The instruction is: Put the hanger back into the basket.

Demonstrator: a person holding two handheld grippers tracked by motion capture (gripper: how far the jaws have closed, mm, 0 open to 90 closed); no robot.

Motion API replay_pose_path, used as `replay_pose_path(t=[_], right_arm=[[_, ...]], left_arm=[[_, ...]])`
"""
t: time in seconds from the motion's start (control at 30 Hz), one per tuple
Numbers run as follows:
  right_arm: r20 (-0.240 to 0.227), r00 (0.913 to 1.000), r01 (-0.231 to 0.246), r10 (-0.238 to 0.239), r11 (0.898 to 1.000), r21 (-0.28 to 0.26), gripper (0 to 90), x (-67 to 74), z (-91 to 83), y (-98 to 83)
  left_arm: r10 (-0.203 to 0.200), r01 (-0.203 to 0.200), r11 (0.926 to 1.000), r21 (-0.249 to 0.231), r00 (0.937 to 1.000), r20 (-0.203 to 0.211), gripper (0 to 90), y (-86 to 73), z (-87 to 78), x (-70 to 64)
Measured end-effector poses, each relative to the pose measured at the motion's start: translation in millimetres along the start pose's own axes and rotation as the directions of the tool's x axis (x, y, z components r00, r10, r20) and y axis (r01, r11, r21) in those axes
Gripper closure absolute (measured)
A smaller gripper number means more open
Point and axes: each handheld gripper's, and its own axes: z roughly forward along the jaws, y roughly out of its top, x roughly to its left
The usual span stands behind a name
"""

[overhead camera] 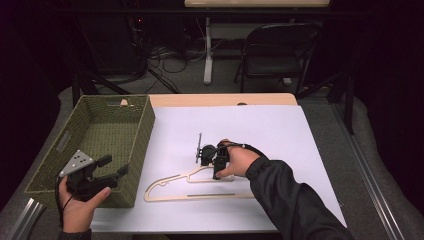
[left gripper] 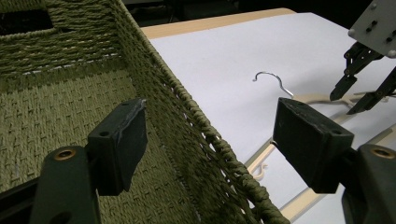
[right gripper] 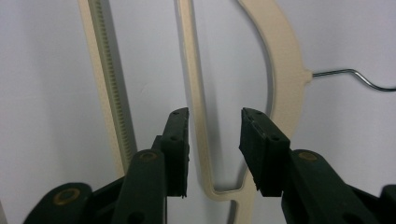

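here the right gripper (right gripper: 214,140) hangs over the cream hanger (right gripper: 280,84) on the white table (overhead camera: 260,125), jaws parted astride its thin inner bar; the left gripper (left gripper: 210,140), wide open and empty, straddles the green basket (overhead camera: 95,130) wall

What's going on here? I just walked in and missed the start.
A person works at a table with a gripper in each hand. The right gripper is open, down over a cream hanger lying flat on the white sheet, its jaws either side of a thin bar. The left gripper is open too, held astride the near wall of a green basket, gripping nothing.
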Motion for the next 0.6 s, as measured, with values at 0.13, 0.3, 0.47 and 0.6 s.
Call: replay_pose_path(t=[0.13,0.3,0.47,0.6], right_arm=[[-0.017,0.9998,0.011,-0.011,1.0,0.021,66.3,0.3,6.8,-1.8],[-0.028,0.9996,0.01,-0.009,0.999,0.034,68.1,-0.2,10.6,-3.2],[-0.03,0.9995,0.011,-0.01,0.999,0.049,70.1,1.1,15.4,-5.0],[-0.038,0.9991,0.022,-0.02,0.998,0.058,71.6,1.0,18.2,-7.1]], left_arm=[[0.0,0.0,1.0,0.001,1.0,0.001,25.9,-0.2,0.5,0.2],[-0.002,0.002,1.0,0.002,1.0,0.0,26.0,-0.5,1.1,0.4],[-0.002,0.002,1.0,0.002,1.0,0.0,25.9,-0.6,1.5,0.3],[-0.001,0.001,1.0,0.003,1.0,0.002,25.9,-0.7,1.8,0.0]])
